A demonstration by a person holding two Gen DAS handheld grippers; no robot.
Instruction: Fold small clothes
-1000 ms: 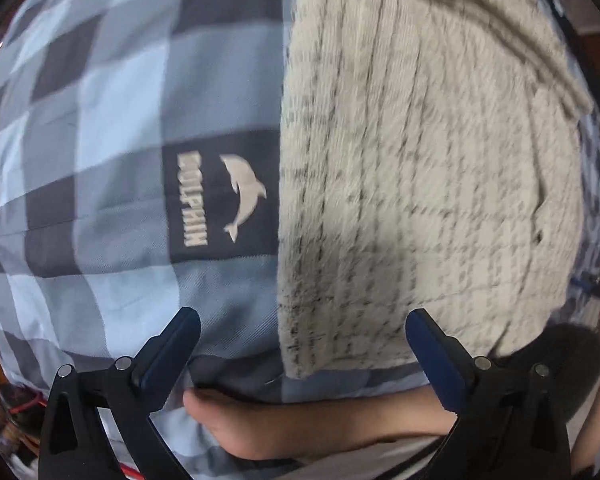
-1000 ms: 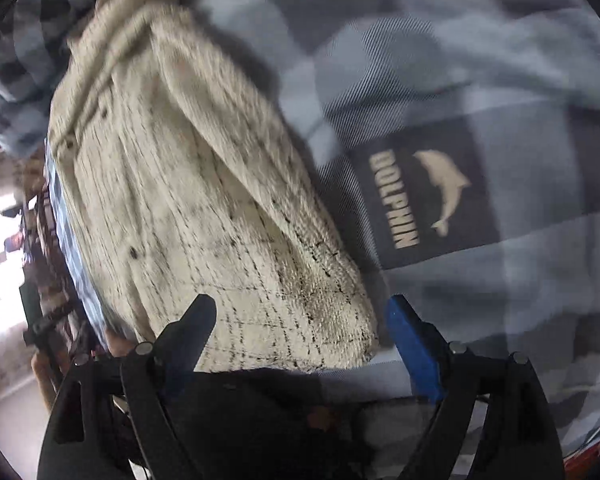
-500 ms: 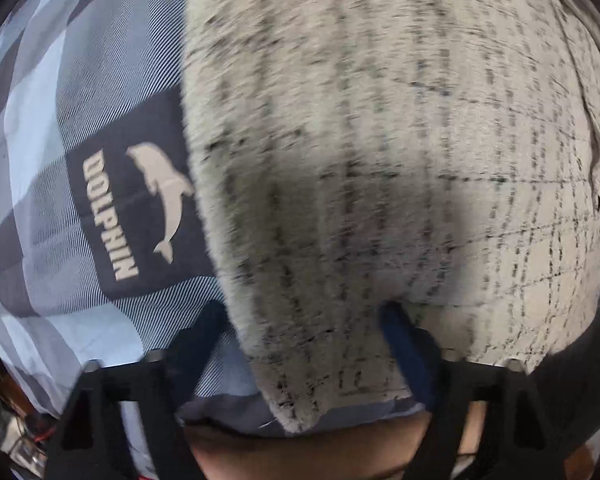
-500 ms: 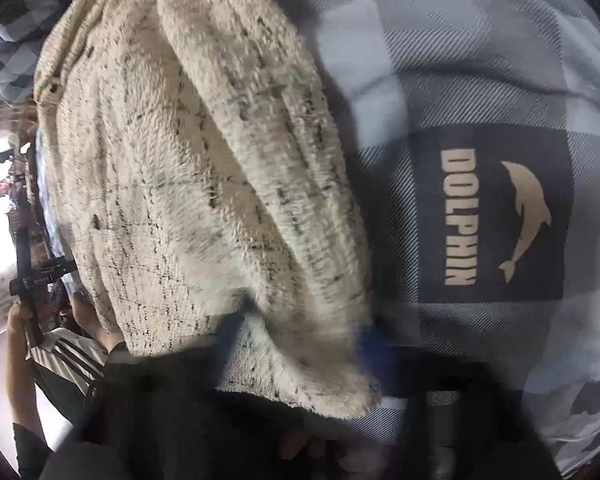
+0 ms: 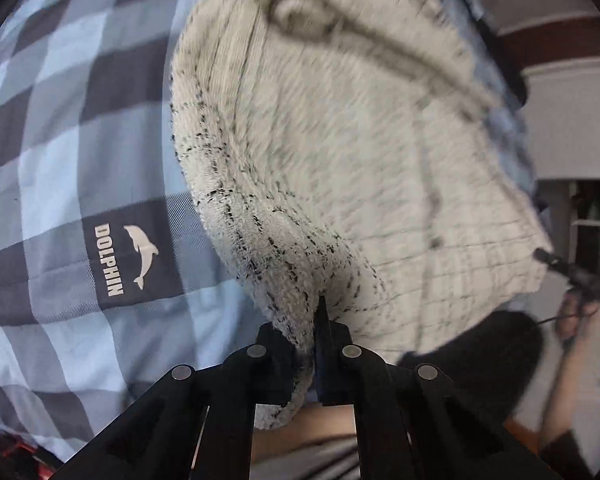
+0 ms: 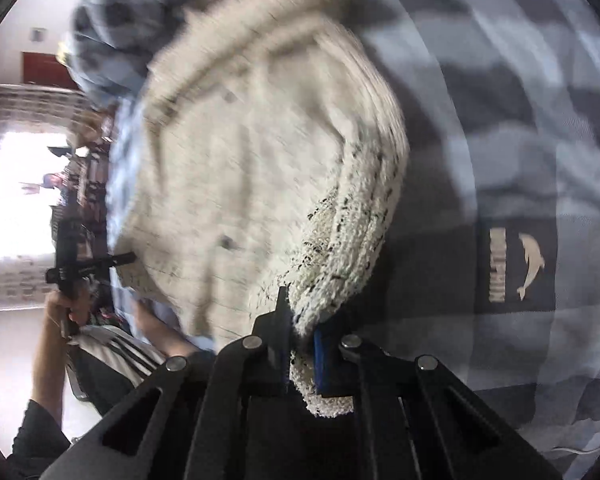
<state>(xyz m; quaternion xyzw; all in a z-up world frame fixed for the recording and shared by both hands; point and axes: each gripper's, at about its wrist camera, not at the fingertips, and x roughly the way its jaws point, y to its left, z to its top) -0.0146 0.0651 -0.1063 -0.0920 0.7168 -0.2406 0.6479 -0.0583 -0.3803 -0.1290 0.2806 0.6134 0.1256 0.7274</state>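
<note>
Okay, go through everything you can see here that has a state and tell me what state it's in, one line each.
Left gripper: closing, fingers clamped on a bottom corner of the sweater.
Right gripper: shut on the other bottom corner.
Sweater: cream knit, near edge bunched and lifted at both corners, the rest resting on the bedspread.
Bedspread: blue checked, spread flat under the sweater, dolphin logo showing.

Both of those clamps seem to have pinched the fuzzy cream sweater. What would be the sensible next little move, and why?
Probably carry the gripped hem up and over toward the collar. The left gripper and right gripper each pinch a bottom corner of the cream sweater, its edge already lifted off the checked bedspread, so the fold is set up.
</note>
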